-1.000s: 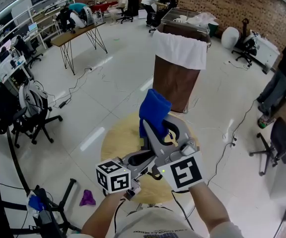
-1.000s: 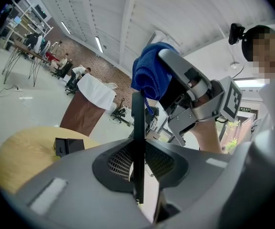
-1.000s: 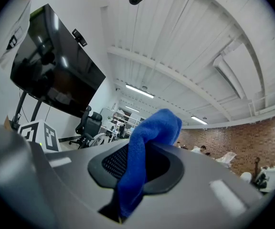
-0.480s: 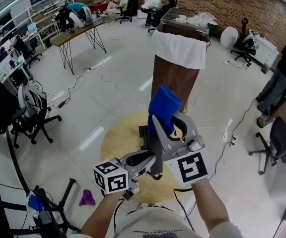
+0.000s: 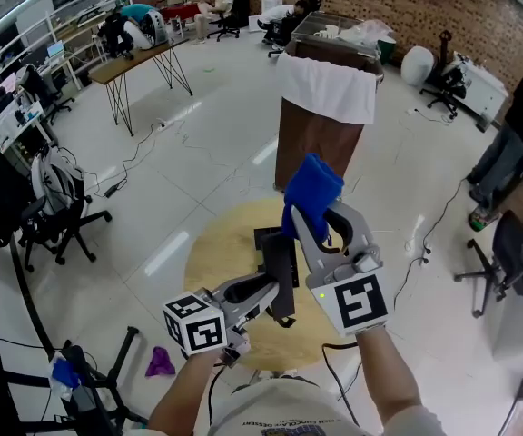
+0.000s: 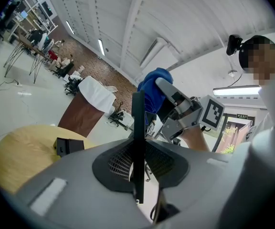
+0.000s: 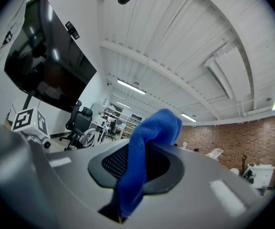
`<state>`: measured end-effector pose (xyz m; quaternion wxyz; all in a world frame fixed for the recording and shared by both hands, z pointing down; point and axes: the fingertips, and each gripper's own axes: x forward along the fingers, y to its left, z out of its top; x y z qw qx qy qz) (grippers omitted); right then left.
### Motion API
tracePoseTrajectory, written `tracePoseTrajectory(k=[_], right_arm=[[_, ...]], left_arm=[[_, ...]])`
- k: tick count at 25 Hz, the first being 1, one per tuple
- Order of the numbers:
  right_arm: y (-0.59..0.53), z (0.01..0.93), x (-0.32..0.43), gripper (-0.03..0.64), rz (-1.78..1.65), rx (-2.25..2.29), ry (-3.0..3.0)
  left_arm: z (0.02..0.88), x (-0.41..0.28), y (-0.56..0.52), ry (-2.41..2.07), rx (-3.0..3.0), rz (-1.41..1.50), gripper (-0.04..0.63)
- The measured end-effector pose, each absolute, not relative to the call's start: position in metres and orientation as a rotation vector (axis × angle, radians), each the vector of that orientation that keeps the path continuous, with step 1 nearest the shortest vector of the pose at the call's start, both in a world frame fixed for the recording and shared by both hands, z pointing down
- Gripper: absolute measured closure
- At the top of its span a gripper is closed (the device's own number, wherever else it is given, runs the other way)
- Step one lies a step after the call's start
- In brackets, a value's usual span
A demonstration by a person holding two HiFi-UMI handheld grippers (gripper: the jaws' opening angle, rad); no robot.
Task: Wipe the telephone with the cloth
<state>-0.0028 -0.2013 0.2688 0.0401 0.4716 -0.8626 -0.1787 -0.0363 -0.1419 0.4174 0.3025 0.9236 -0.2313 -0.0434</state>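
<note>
The thin black telephone (image 5: 279, 263) is being gripped upright by the left tool (image 5: 272, 302); the blue cloth (image 5: 311, 187) is being pinched by the right tool (image 5: 323, 221) at its one o'clock.

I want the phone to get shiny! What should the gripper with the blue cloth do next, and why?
Probably tip the right gripper down a little, so the blue cloth in its jaws lands on the flat side of the telephone. The left gripper holds the telephone up over the round table, and the cloth seems to sit just past its far end.
</note>
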Motion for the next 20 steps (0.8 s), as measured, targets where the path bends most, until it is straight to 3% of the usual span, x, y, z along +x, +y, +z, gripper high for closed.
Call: tracePoseTrajectory(k=[20], right_arm=[[-0.192, 0.307, 0.001, 0.549, -0.442, 1.421, -2.624]], left_arm=[[0.396, -0.045, -0.156, -0.604, 2.427, -0.217, 0.535]])
